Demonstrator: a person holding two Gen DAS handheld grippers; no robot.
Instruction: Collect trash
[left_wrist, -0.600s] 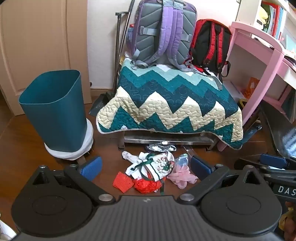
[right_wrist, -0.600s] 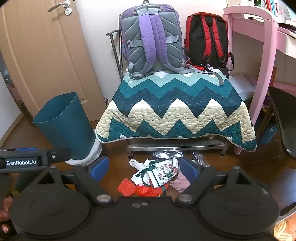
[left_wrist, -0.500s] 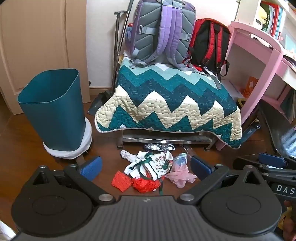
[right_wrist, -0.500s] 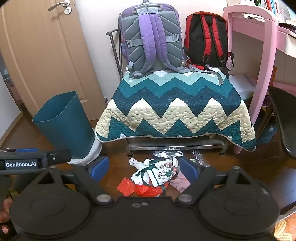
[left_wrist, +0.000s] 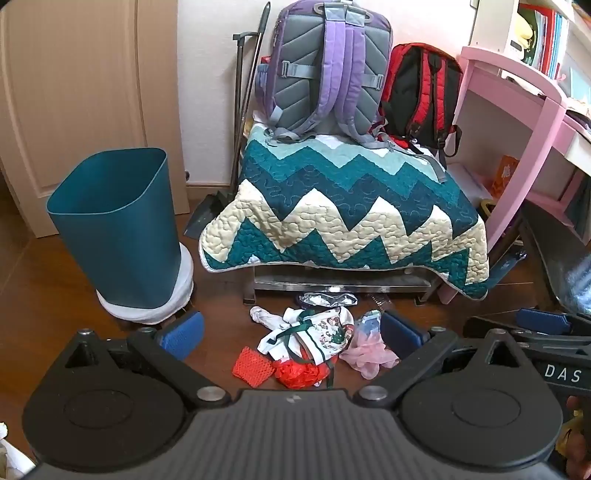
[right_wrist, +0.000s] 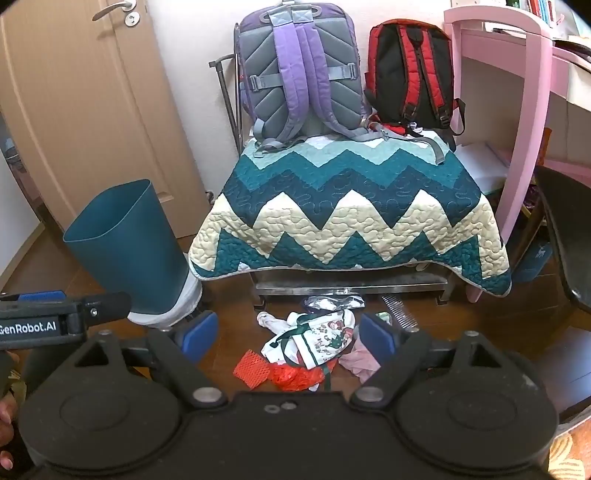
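My left gripper (left_wrist: 291, 332) is spread wide with nothing between its blue pads, and my right gripper (right_wrist: 286, 334) is spread just as wide and empty too. Both hang over a dark brown wooden floor (left_wrist: 44, 295). The trash lies on that floor at the lower centre of both views, framed between my fingers: a white printed bag (left_wrist: 317, 330) with green ribbon, a red mesh piece (left_wrist: 253, 369) to its lower left, a crumpled red wrapper (left_wrist: 297, 373), a pink plastic scrap (left_wrist: 369, 356) on the right, and a silvery wrapper (left_wrist: 327, 298) above them by the bench foot. A teal bin (left_wrist: 118, 229) stands at middle left on a white base, apart from the pile. Centre frame, a zigzag quilt (left_wrist: 343, 218) drapes over a low metal-framed bench, with a purple and grey backpack (left_wrist: 328, 74) and a red and black backpack (left_wrist: 421, 92) against the white wall. A beige door (right_wrist: 81, 122) fills the upper left, and a pink desk (left_wrist: 524, 122) the upper right.
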